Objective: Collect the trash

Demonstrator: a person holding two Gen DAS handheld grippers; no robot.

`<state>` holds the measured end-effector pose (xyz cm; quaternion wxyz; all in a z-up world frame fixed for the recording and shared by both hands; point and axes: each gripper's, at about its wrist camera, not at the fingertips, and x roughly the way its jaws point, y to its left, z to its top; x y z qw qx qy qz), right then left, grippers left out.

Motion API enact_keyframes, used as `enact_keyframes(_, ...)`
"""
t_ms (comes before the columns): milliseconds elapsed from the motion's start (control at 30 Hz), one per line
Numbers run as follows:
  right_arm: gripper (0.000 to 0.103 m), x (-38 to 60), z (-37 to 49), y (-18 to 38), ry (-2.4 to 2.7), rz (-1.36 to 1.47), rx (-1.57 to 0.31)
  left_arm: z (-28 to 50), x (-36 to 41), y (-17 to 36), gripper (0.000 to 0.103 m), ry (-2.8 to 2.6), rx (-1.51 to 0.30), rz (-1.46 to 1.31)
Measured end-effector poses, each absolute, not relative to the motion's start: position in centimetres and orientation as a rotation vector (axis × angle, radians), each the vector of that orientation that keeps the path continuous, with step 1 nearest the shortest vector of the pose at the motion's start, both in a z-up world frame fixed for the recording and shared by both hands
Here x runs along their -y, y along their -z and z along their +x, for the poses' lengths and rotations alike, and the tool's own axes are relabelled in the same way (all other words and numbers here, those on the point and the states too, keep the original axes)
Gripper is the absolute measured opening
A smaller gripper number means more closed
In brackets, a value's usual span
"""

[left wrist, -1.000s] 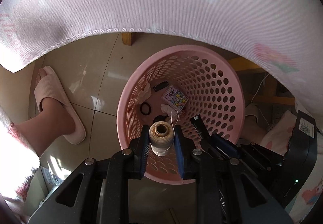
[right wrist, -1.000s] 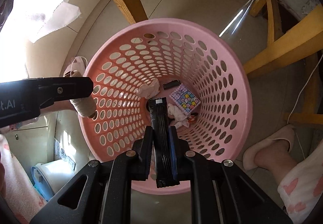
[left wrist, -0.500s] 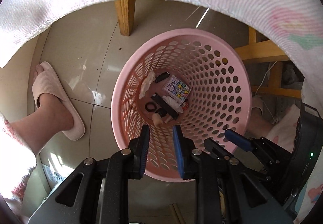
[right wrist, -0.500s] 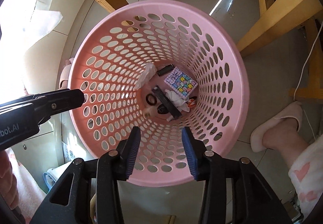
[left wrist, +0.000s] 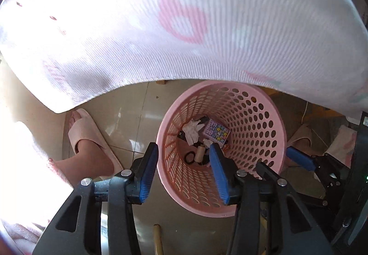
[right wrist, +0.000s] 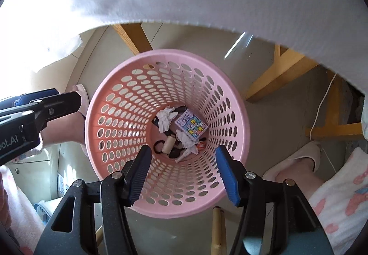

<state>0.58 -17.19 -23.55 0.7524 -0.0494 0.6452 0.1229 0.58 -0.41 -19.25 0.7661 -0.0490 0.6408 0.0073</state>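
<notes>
Both tools point down over the round pink perforated plastic basket [right wrist: 110, 103] on the tiled floor. The left tool [left wrist: 184, 160] and right tool [right wrist: 182, 158] are each spreading, jaws parting with nothing pinched between them. At the basket's bottom lie the beige thread spool [right wrist: 168, 144], crumpled white tissue [right wrist: 164, 119], a patterned lilac card packet [right wrist: 191, 125], and a black ring [right wrist: 157, 147], perhaps a hair tie.
</notes>
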Motion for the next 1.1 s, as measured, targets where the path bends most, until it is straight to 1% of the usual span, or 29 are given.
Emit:
enact_keyframes(133,0.061,17.9,0.3,20.9,-0.266,-0.089,-1.350,0.2,-0.4,16.7,0.046,-0.037,-1.320,-0.108)
enact_keyframes(333,0.061,18.4,-0.9,15.9,-0.282,-0.083,-1.228,-0.6,-0.8,13.1,0.054,-0.058,-1.186,-0.023)
enact_keyframes(433,0.061,19.1,-1.1,13.5,-0.279,-0.056,-1.167,-0.9,-1.0,12.1,0.055,-0.056,-1.154,-0.024)
enact_keyframes(533,0.065,19.8,-1.4,11.3,-0.264,-0.055,-1.102,-1.5,-0.9,11.1,0.056,-0.065,-1.111,0.003)
enact_keyframes(567,0.067,19.9,-1.6,10.7,-0.262,-0.070,-1.084,-1.6,-0.7,10.7,0.059,-0.071,-1.094,0.022)
enact_keyframes(600,0.067,19.9,-1.8,10.1,-0.262,-0.084,-1.066,-1.8,-0.6,10.4,0.064,-0.072,-1.075,0.037)
enact_keyframes(667,0.067,20.0,-2.3,8.9,-0.255,-0.097,-1.024,-2.3,-0.6,9.7,0.069,-0.072,-1.043,0.042)
enact_keyframes(767,0.070,20.2,-2.8,7.6,-0.251,-0.099,-0.976,-2.5,-0.5,8.7,0.072,-0.053,-1.010,0.022)
enact_keyframes(833,0.074,20.3,-3.2,6.8,-0.247,-0.100,-0.943,-2.7,-0.6,7.6,0.076,-0.064,-0.963,0.034)
enact_keyframes(900,0.079,20.3,-3.4,6.1,-0.234,-0.114,-0.908,-2.9,-0.7,6.7,0.086,-0.080,-0.915,0.054)
enact_keyframes(967,0.083,20.1,-3.7,5.3,-0.217,-0.134,-0.861,-3.0,-0.9,5.9,0.093,-0.084,-0.882,0.049)
enact_keyframes(1000,0.085,20.1,-3.9,5.0,-0.217,-0.144,-0.838,-3.0,-1.0,5.5,0.096,-0.079,-0.866,0.038)
enact_keyframes(1100,0.085,20.3,-4.3,4.3,-0.226,-0.151,-0.788,-3.1,-1.1,5.0,0.099,-0.051,-0.838,0.014)
